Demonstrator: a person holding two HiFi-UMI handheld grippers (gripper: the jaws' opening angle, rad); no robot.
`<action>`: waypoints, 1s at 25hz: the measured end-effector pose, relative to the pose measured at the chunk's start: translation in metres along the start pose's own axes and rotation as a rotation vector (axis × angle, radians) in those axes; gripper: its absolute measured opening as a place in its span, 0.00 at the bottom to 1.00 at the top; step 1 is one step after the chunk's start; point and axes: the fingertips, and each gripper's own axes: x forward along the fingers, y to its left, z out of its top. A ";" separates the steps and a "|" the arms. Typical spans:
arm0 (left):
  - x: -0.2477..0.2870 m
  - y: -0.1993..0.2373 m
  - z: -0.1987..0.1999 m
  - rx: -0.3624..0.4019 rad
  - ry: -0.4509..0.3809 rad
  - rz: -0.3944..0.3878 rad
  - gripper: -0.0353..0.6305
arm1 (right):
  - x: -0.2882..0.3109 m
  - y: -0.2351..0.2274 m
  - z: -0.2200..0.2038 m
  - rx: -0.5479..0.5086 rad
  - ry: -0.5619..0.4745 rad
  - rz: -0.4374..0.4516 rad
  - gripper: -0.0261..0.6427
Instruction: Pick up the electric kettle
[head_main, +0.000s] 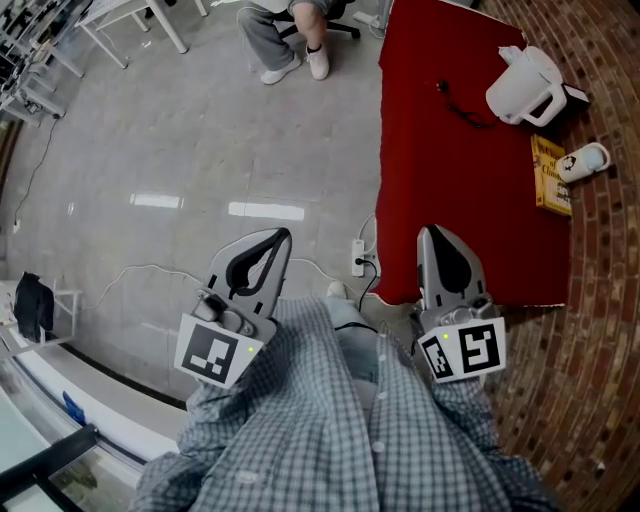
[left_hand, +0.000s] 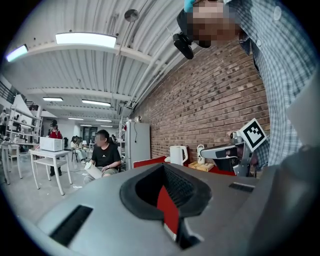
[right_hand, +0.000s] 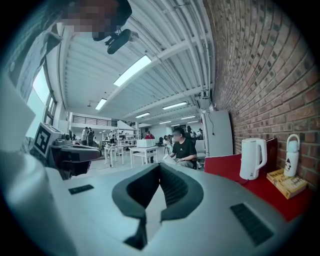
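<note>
The white electric kettle (head_main: 525, 88) stands at the far end of a red table (head_main: 440, 200), its black cord (head_main: 462, 108) trailing to its left. It also shows in the right gripper view (right_hand: 252, 157) and, small, in the left gripper view (left_hand: 178, 155). My right gripper (head_main: 428, 233) hovers over the table's near edge, well short of the kettle, jaws shut and empty (right_hand: 160, 165). My left gripper (head_main: 284, 235) is over the floor left of the table, its tips together with nothing between them (left_hand: 162, 165).
A yellow book (head_main: 550, 175) and a white bottle (head_main: 585, 160) lie on the table near the kettle. A brick wall (head_main: 600, 300) runs along the table's right side. A power strip (head_main: 358, 258) lies on the floor. A person sits beyond (head_main: 290, 35).
</note>
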 end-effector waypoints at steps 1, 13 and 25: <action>0.007 -0.001 0.002 0.002 -0.003 -0.006 0.05 | 0.001 -0.006 0.001 0.004 -0.004 -0.007 0.05; 0.069 -0.006 0.002 0.001 -0.001 -0.087 0.06 | 0.009 -0.054 0.001 0.006 -0.018 -0.087 0.05; 0.166 0.036 0.013 0.030 -0.040 -0.308 0.05 | 0.053 -0.099 0.003 0.021 -0.018 -0.309 0.05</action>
